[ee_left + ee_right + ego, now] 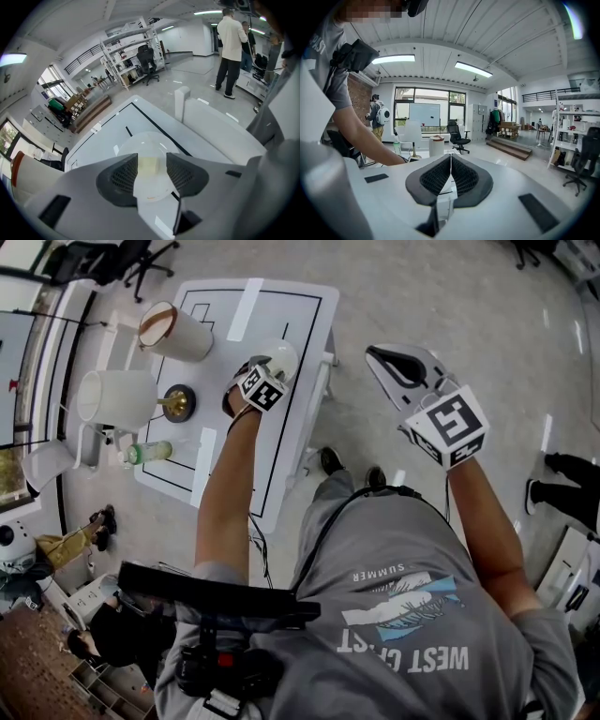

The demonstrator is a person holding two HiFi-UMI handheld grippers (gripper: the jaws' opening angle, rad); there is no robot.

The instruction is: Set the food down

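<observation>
A pale yellow piece of food (147,165) lies on a white plate (140,140), which rests on the white table (234,315). My left gripper (152,161) is lowered over the plate (279,354), its jaws open on either side of the food, with a gap showing on the right side. In the head view the left gripper (260,382) is at the table's right half. My right gripper (394,367) hangs over the floor to the right of the table. Its jaws (450,161) are shut with nothing between them.
On the table's left stand a tan-rimmed white cup (173,331), a white pitcher (117,397), a small dark dish with a brass piece (176,402) and a green-capped bottle (148,453). A person in white (232,47) stands beyond the table. The table's right edge (314,399) is near my legs.
</observation>
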